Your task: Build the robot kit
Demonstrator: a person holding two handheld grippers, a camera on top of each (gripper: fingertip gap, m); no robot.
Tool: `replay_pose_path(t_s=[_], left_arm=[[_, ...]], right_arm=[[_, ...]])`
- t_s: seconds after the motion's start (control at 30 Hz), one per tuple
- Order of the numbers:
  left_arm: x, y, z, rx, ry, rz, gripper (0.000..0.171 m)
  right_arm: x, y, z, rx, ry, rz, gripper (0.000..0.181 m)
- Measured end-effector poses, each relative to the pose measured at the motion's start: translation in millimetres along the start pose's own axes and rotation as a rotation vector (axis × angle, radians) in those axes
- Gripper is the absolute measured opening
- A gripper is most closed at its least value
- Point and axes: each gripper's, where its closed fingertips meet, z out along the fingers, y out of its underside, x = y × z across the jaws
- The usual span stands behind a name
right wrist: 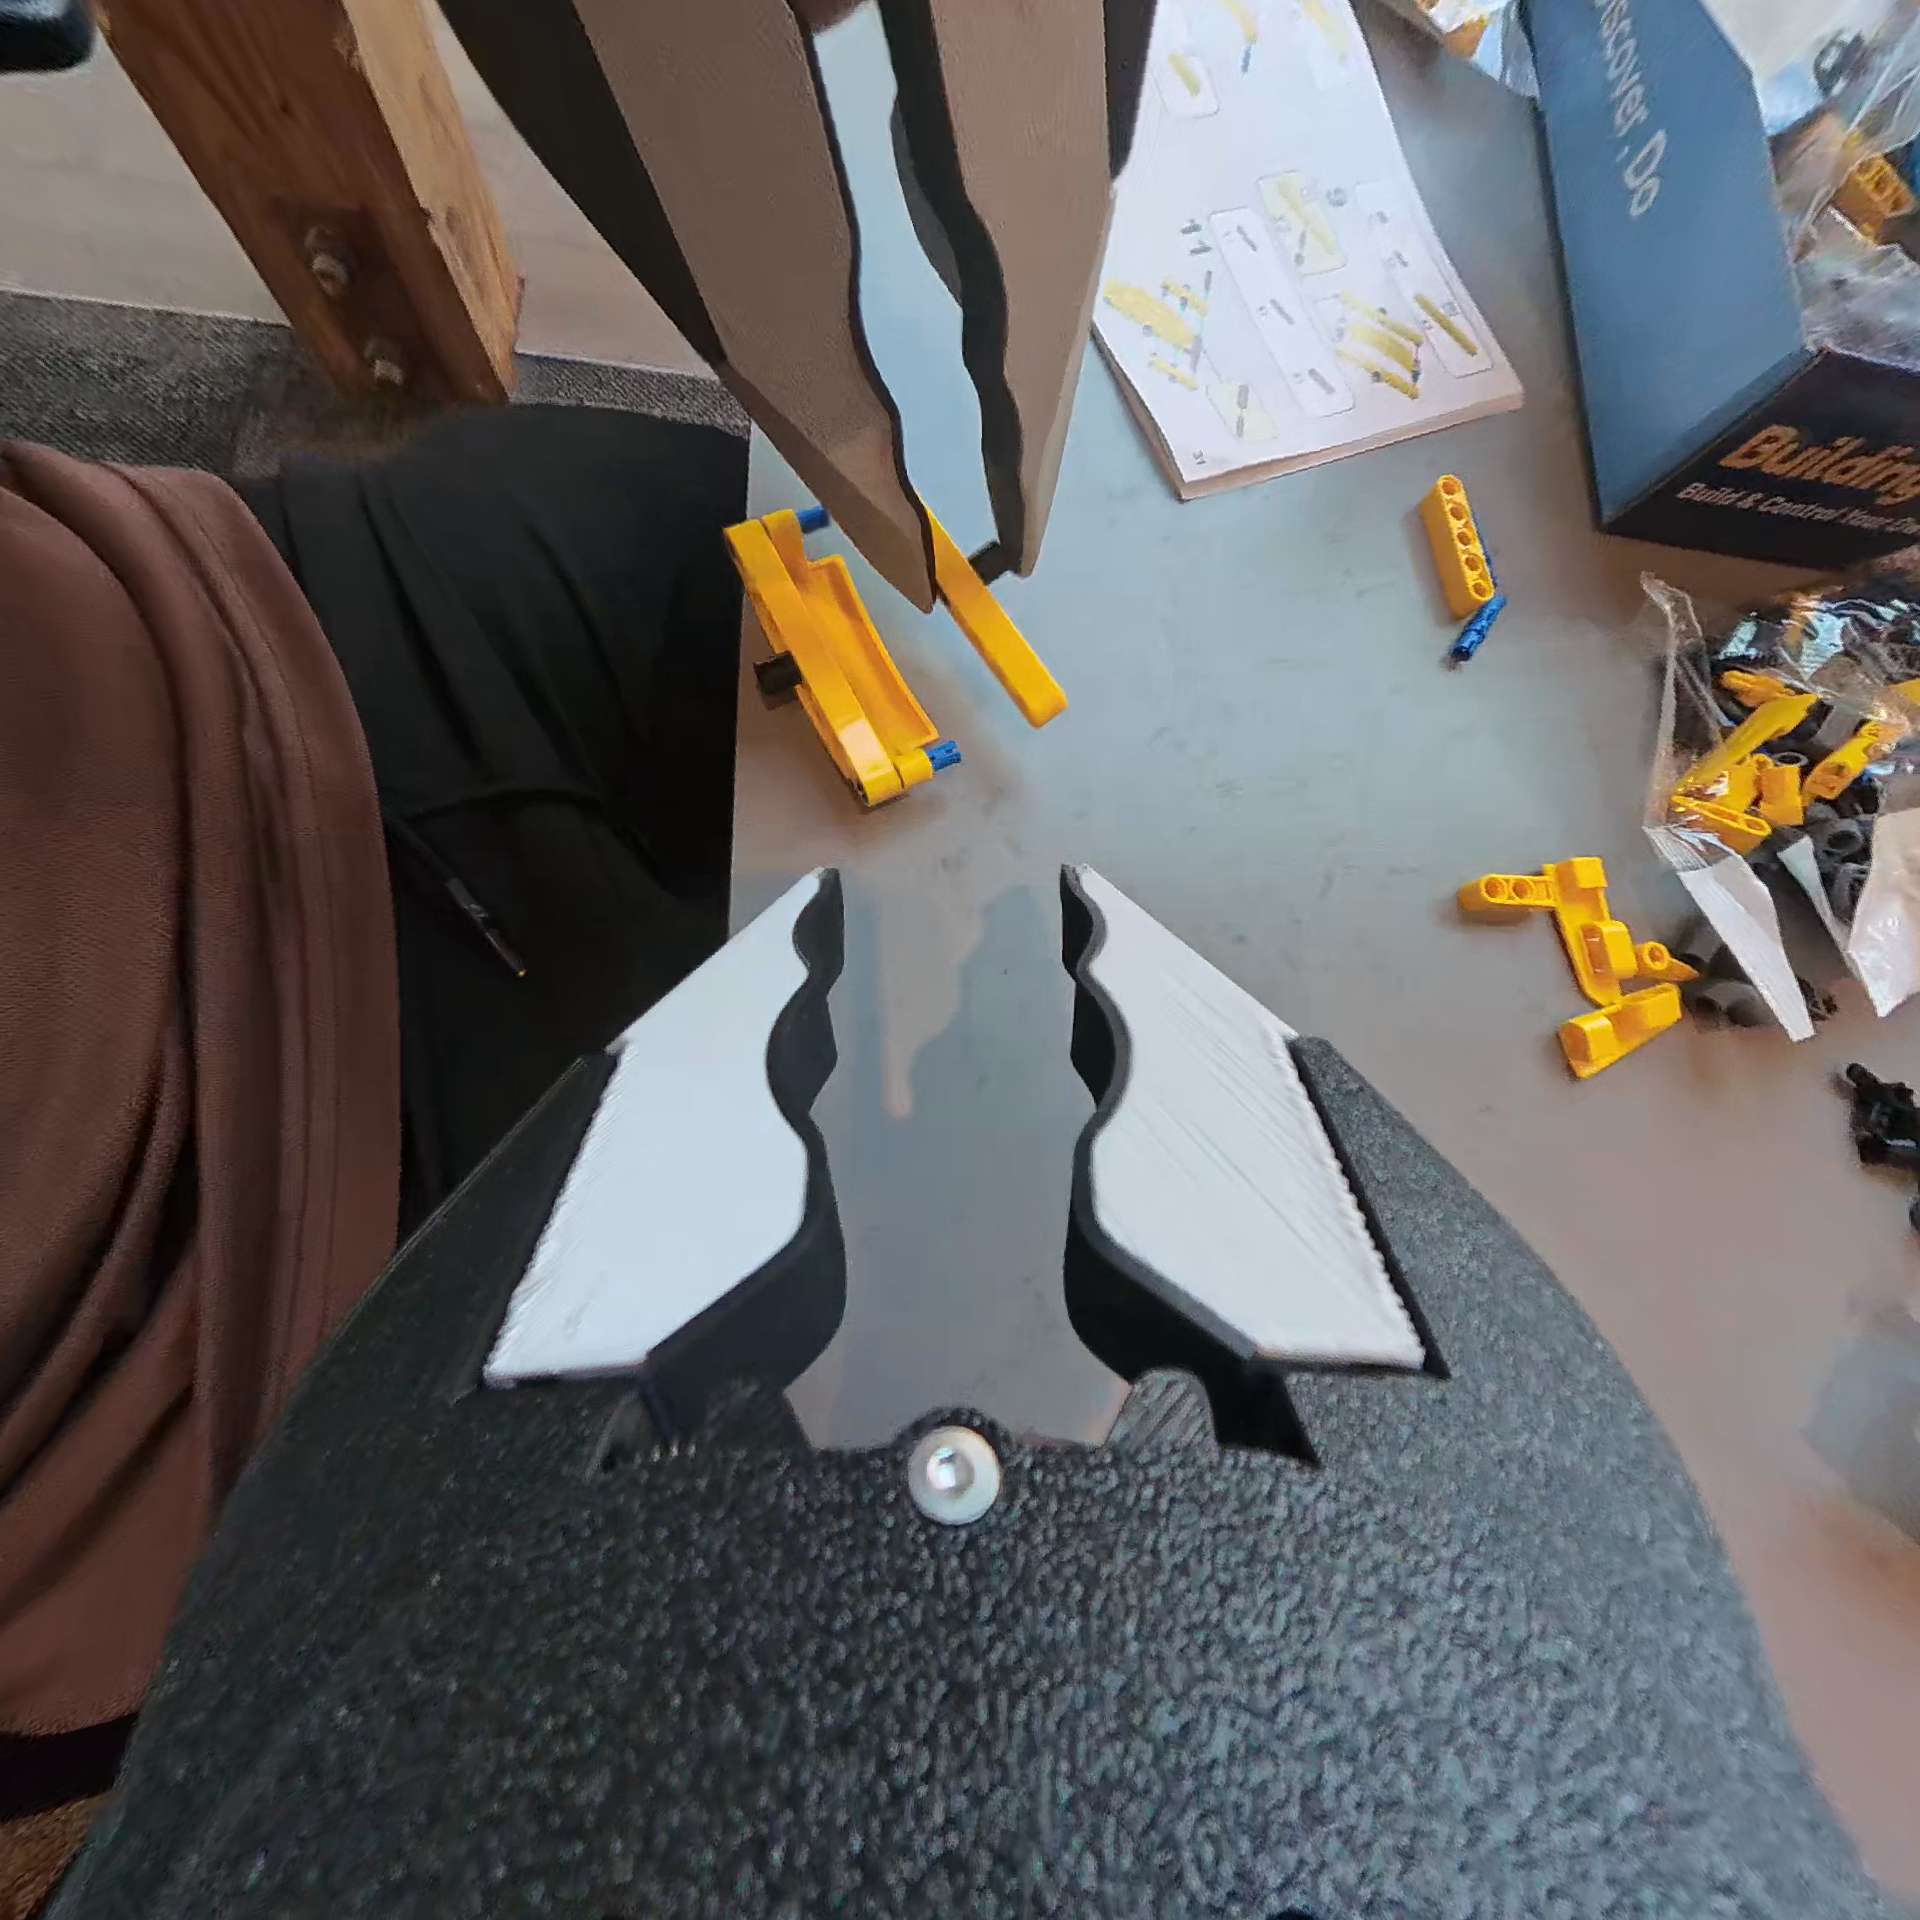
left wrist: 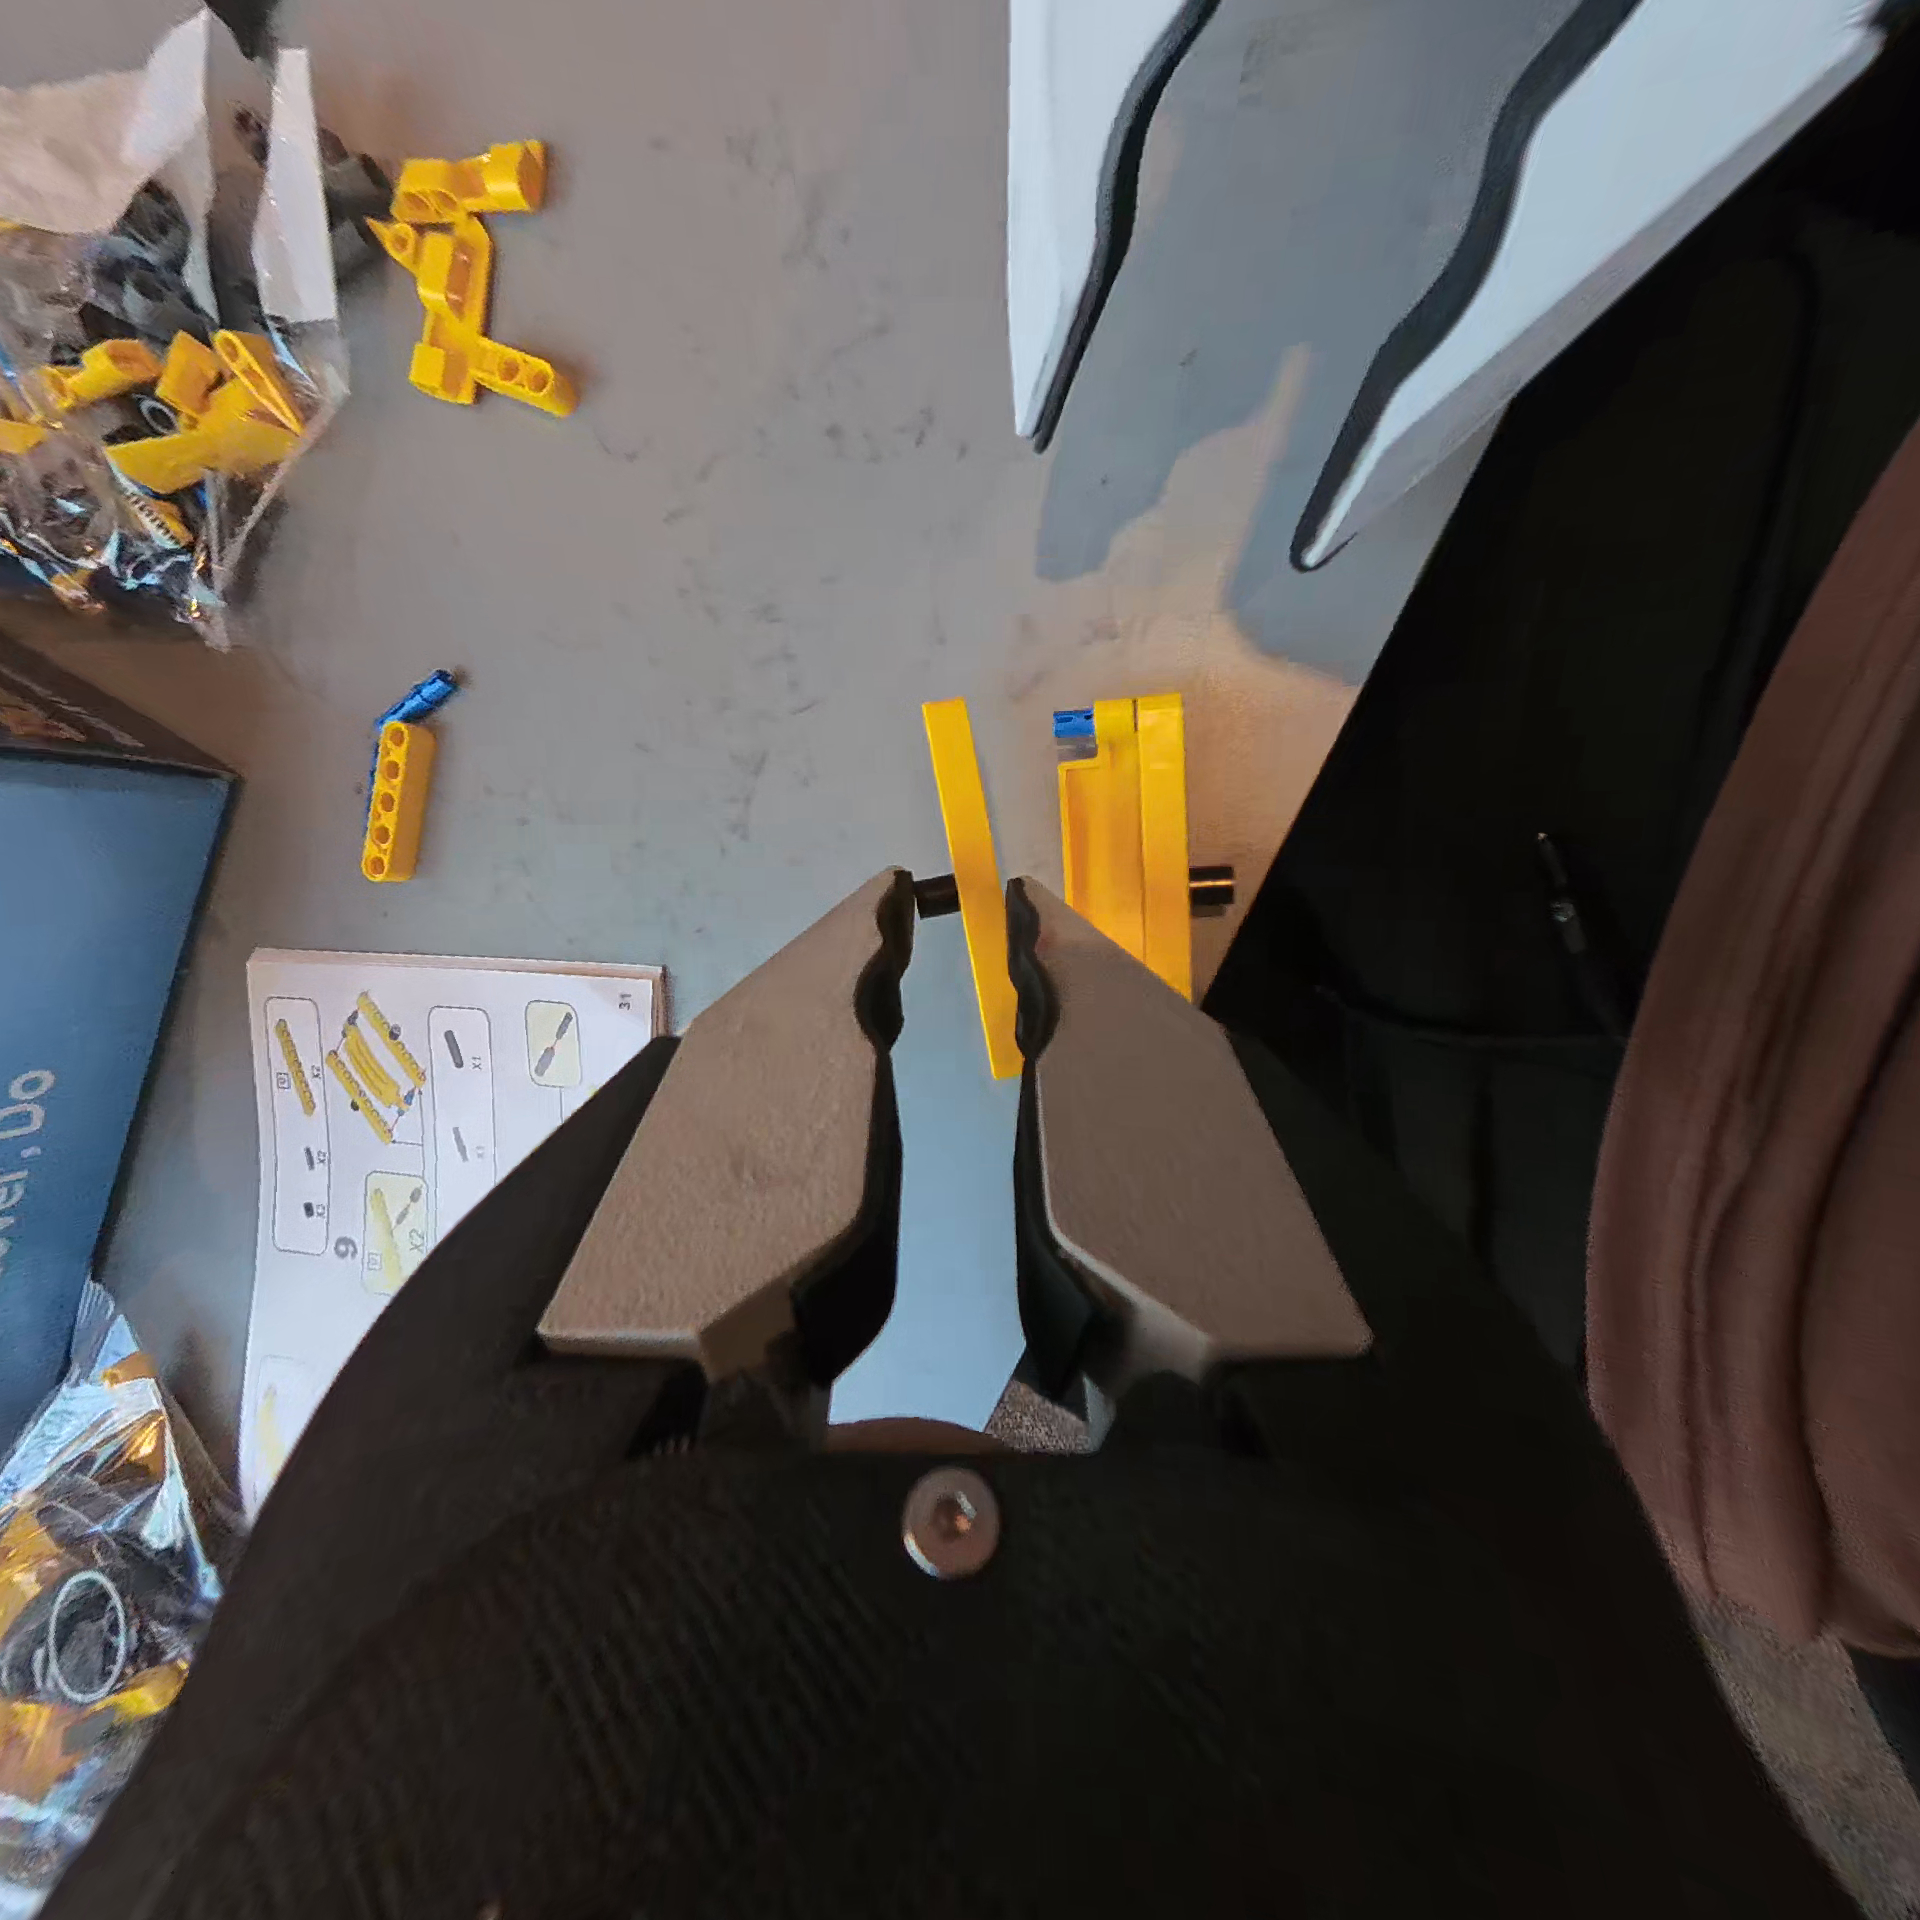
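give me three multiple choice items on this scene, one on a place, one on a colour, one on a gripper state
1. Where does the instruction booklet lie?
A. on the grey table beside the dark blue box
B. inside a plastic bag
C. on the wooden post

2. What colour is the short pin lying by the small holed beam?
A. red
B. blue
C. green

3. What state is the left gripper in?
A. wide open over nothing
B. out of view
C. shut on the long yellow beam

Key: 1 A, the open booklet sits flat next to the box. 2 B, the pin is blue against the yellow beam. 3 C, the tips pinch the beam at its black pin, while the right gripper stands open.
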Motion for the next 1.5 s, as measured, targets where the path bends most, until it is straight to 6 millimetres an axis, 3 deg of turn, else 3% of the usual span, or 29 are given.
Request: replay_pose_path(t_s=[0.23, 0.43, 0.67, 0.8, 0.9, 0.97, 1.1, 1.2, 1.3, 1.43, 1.5], left_arm=[[3, -9, -1, -0.036, 0.014, 0.067, 0.015], [5, 2, -1, -0.034, 0.034, 0.055, 0.015], [7, 2, -12, -0.008, 0.002, 0.132, 0.015], [9, -3, -14, 0.015, 0.015, 0.154, 0.015], [10, -8, -17, 0.052, 0.036, 0.165, 0.015], [11, -11, -19, 0.081, 0.054, 0.149, 0.015], [4, -6, -21, 0.085, 0.029, 0.08, 0.014], [-2, 4, -30, 0.118, -0.03, 0.022, 0.033], [7, 14, -39, 0.217, -0.036, -0.065, 0.045], [20, 40, -24, 0.187, -0.079, -0.085, 0.063], [22, 38, -18, 0.207, -0.109, -0.083, 0.066]], right_arm=[[-1, -9, 13, 0.043, -0.075, -0.053, 0.054], [-3, -11, 28, 0.064, -0.098, -0.103, 0.056], [8, -37, 8, 0.159, -0.112, -0.151, 0.03], [3, -42, 22, 0.087, -0.145, -0.2, 0.031], [-2, -38, 34, 0.036, -0.174, -0.22, 0.021], [-3, -35, 37, 0.03, -0.178, -0.218, 0.009], [-1, -34, 38, 0.038, -0.172, -0.182, 0.008], [4, -30, 39, 0.011, -0.162, -0.16, 0.008], [1, -27, 39, -0.009, -0.191, -0.151, 0.008], [-2, -27, 43, -0.031, -0.211, -0.164, 0.008], [-4, -26, 47, -0.048, -0.227, -0.173, 0.008]])
